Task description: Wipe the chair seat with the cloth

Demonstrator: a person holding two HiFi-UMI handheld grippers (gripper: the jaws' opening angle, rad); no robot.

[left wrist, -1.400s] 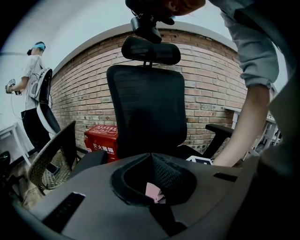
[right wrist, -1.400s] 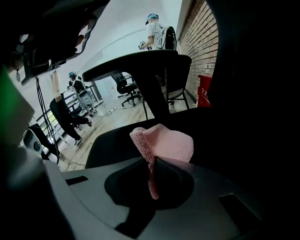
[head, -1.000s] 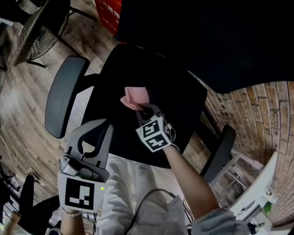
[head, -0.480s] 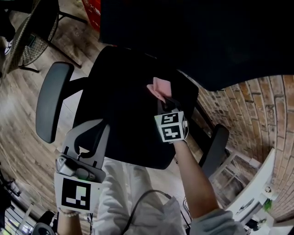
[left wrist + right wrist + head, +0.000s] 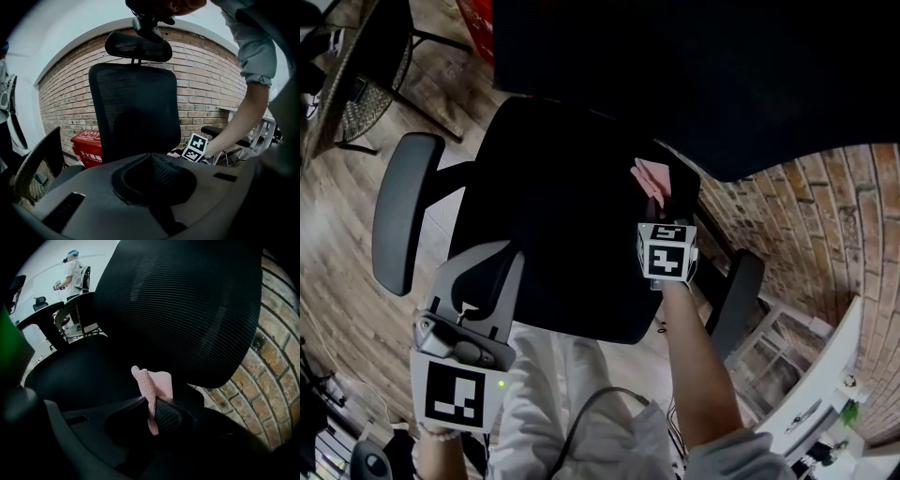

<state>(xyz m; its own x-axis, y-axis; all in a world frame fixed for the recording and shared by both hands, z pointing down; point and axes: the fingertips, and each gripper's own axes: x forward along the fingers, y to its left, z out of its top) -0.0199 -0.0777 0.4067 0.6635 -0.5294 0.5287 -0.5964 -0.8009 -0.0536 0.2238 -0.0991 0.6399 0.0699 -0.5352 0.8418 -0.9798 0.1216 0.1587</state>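
Right hand-held gripper (image 5: 661, 199) pinches a pink cloth (image 5: 650, 173) against the black chair seat (image 5: 553, 216). Left hand-held gripper (image 5: 497, 255) is closed, empty.

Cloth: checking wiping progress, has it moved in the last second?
Yes. The cloth, shut in the right gripper, slid from the seat's middle toward its right rear corner, nearer the backrest.

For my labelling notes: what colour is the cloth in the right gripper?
Pale pink. The cloth shows best in the right gripper view.
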